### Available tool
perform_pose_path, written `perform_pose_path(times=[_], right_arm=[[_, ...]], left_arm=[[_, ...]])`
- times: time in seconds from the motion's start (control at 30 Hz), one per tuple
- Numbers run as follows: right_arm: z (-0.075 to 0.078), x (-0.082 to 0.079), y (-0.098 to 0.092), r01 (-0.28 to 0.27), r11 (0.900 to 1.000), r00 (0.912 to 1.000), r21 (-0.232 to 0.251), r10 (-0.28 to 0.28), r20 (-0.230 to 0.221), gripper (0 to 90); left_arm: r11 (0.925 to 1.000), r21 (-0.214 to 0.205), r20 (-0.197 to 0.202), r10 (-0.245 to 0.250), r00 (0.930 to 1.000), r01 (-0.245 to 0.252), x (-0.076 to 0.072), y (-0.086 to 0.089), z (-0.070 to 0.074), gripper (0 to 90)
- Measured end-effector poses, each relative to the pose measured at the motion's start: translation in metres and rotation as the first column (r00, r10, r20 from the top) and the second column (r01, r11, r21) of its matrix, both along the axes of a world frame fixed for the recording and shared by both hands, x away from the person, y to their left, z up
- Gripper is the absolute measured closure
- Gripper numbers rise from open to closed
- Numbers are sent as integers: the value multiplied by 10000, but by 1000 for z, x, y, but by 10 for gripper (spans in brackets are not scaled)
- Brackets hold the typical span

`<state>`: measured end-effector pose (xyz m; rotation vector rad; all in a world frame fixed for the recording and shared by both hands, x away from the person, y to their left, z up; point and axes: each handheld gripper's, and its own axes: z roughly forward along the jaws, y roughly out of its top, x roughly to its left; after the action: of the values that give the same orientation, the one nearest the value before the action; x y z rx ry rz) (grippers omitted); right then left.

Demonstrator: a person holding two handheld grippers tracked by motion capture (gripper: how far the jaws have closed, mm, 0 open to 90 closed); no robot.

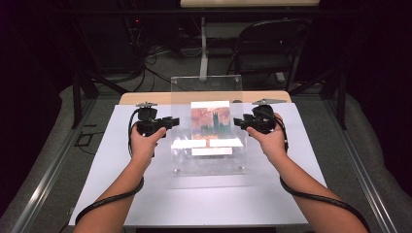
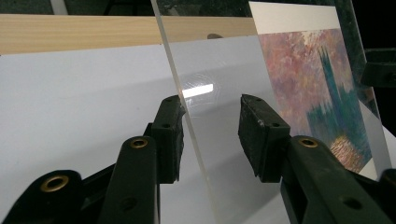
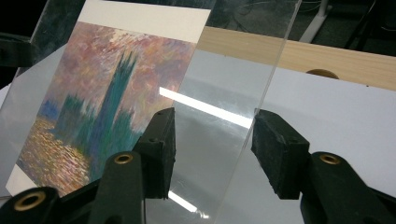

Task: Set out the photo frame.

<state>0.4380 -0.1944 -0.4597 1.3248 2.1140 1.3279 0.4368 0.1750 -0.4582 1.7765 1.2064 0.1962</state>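
Open left tongs (image 2: 210, 135) and right tongs (image 3: 212, 149) astride clear panel (image 1: 206, 162) edges (unlabelled painting print (image 1: 210, 122) inside)

There are two hand-held grippers: the left hand-held gripper (image 1: 167, 122) at the left and the right hand-held gripper (image 1: 241, 122) at the right. Each has two black jaws. One clear sheet (image 1: 206, 87) stands between them, and it carries one painted print (image 1: 210, 120). One white surface (image 1: 121, 145) lies under everything. One folding chair (image 1: 265, 48) stands at the far right.
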Motion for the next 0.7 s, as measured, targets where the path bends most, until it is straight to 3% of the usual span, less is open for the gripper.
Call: perform_pose_path(times=[0.7], right_arm=[[24, -41, -9, -350, 9989, 9982, -297, 363, 469, 646]], left_arm=[[9990, 23, 731, -455, 9963, 455, -42, 8, 20, 704]])
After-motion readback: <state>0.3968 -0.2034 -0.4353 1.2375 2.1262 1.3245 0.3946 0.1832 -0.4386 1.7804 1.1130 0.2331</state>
